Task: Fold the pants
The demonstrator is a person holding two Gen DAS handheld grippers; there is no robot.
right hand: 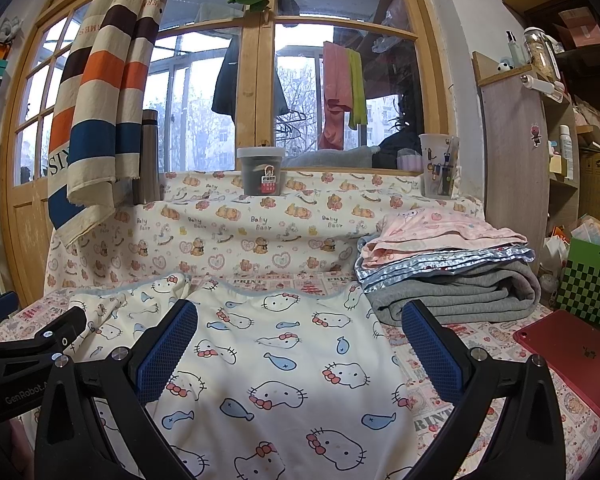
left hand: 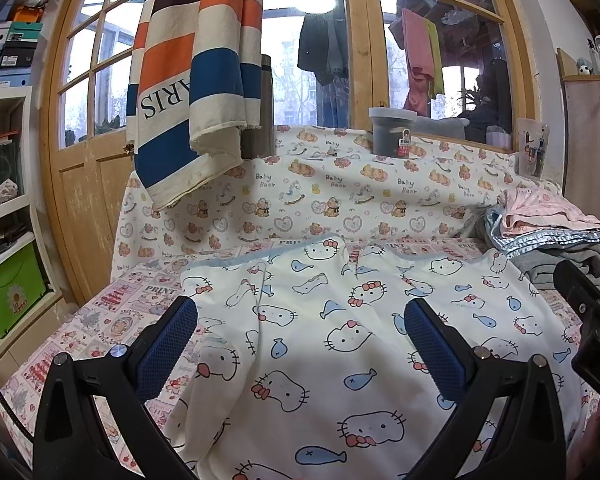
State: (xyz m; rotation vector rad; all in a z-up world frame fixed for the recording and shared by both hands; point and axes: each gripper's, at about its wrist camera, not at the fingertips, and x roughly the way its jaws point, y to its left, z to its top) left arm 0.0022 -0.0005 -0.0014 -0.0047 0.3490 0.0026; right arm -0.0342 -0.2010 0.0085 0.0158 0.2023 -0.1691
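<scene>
Both tongs hang released, left tongs (left hand: 300,320) and right tongs (right hand: 300,320), with the pants (right hand: 276,376) spread flat just beneath and ahead. A shallow pinch could catch one layer only, dragging the wrinkled left side askew.

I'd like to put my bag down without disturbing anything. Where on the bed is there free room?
Bare sheet shows left of the pants, toward the door, and in a narrow strip between the pants and the red tablet. The far right corner is crowded by folded clothes.

Folded clothes stack (right hand: 448,276) blocked right of frame; red tablet (right hand: 576,364) lower right; centre over pants (right hand: 276,380) free.
</scene>
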